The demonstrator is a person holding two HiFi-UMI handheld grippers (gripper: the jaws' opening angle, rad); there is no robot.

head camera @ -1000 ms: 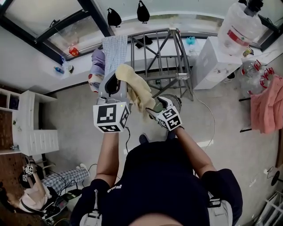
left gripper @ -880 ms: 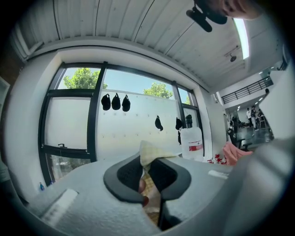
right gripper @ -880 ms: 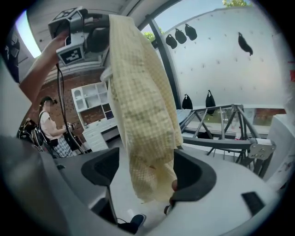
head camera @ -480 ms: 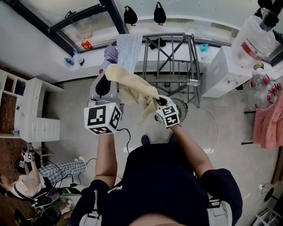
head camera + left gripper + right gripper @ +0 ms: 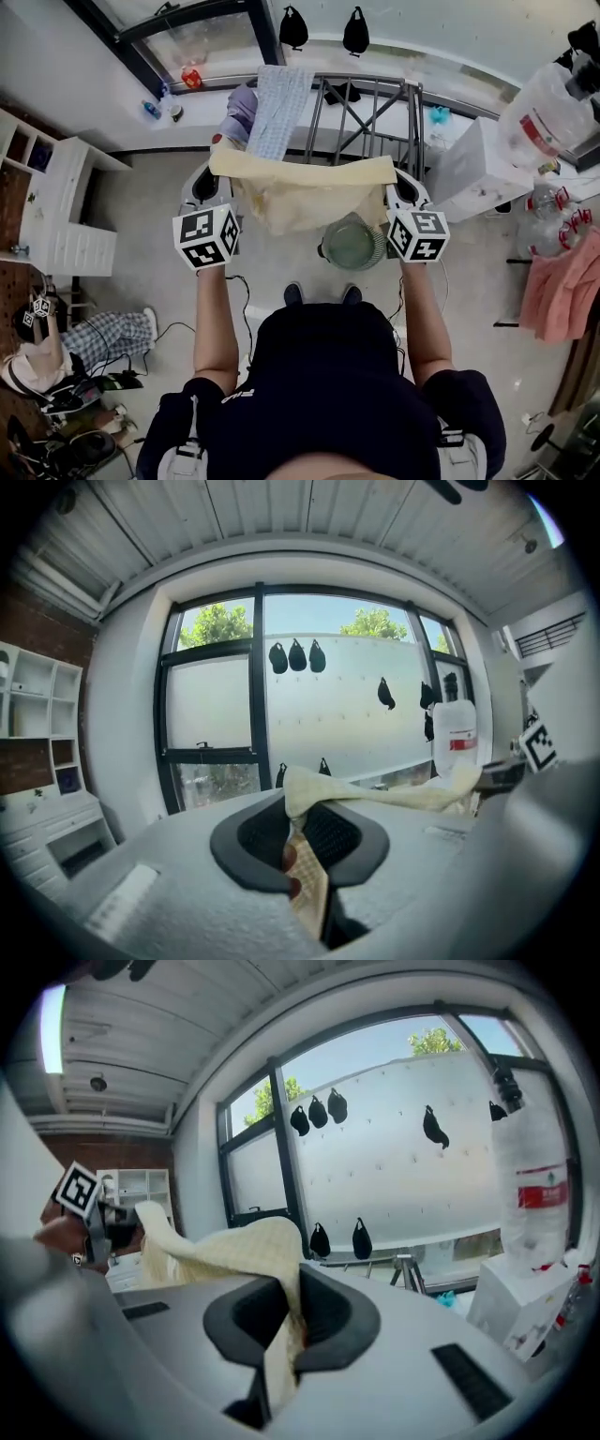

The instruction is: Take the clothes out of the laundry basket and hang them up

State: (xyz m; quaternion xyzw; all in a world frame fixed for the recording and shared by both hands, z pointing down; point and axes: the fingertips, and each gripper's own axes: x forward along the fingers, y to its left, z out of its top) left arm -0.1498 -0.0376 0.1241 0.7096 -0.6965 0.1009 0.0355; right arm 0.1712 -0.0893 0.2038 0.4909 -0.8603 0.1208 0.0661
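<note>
Head view: I am holding a yellow cloth spread wide between my two grippers, just in front of the drying rack.

My left gripper is pinching one top corner, its jaws pressed together on the fabric, and my right gripper is clamping the opposite corner the same way. The yellow cloth's top edge is running almost level from one to the other, and the rest is sagging below it, clear of the floor. A blue checked cloth is draping over the rack's left end.
</note>
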